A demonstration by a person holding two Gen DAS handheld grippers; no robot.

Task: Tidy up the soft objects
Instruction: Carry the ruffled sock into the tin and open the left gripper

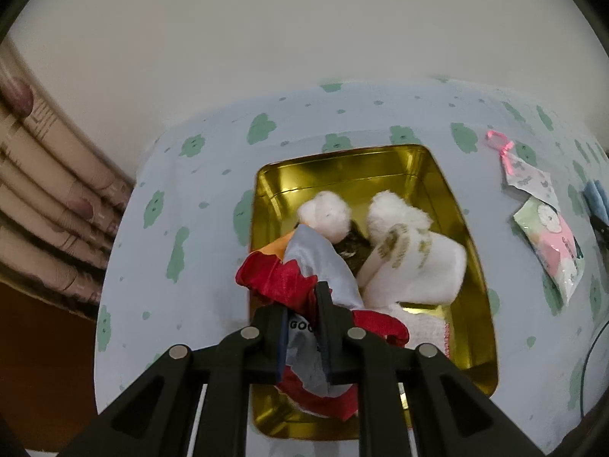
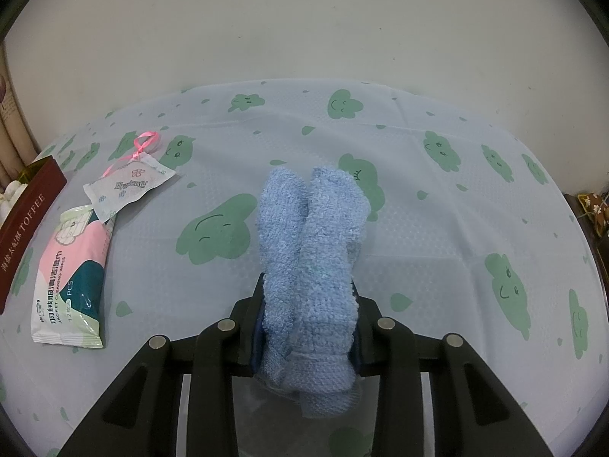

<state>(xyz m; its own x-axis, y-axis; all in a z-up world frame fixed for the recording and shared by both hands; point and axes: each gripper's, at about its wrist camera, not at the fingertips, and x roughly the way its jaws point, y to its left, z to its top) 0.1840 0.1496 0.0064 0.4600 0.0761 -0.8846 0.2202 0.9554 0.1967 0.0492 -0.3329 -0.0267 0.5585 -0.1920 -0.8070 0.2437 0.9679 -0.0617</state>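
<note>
My left gripper (image 1: pixel 304 304) is shut on a red and grey satin cloth (image 1: pixel 304 262) and holds it over the near left part of a gold tin (image 1: pixel 475 266). Inside the tin lie a white fluffy toy (image 1: pixel 327 213) and a white rolled sock or towel (image 1: pixel 411 255), with something dark between them. My right gripper (image 2: pixel 308 293) is shut on a folded light-blue terry towel (image 2: pixel 308 224), held above the tablecloth; the towel sticks out past the fingers and hangs below them.
A pack of cleaning wipes (image 2: pixel 72 278) and a small sachet with a pink ribbon (image 2: pixel 129 184) lie on the cloud-print tablecloth (image 2: pixel 437 209), between the towel and the tin's red TOFFEE side (image 2: pixel 26 228). Stacked books (image 1: pixel 45 190) stand beyond the table's left edge.
</note>
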